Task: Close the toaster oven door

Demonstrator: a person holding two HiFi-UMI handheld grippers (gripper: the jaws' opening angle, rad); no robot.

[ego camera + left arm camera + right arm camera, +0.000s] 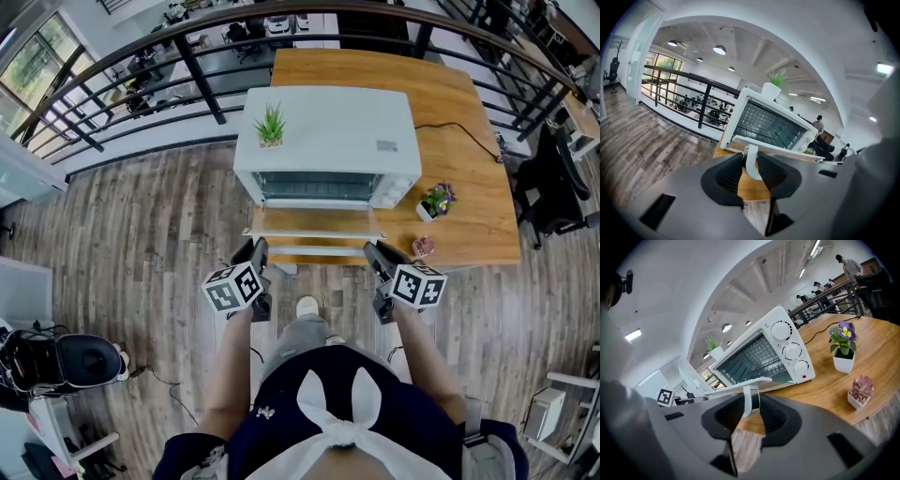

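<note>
The right gripper [751, 405] has its jaws closed around the white post of the door handle [746, 394]. The door [759, 382] of the toaster oven [787, 350] lies open and about level. A small green plant [712, 345] sits on top of the oven. To the right on the wooden worktop [872, 348] stand a purple-flowered pot [843, 350] and, nearer, a pink succulent [860, 391]. Far off, people stand behind a railing.

white toaster oven [328, 131] — glass door [314, 221] dropped flat, fully open
</note>
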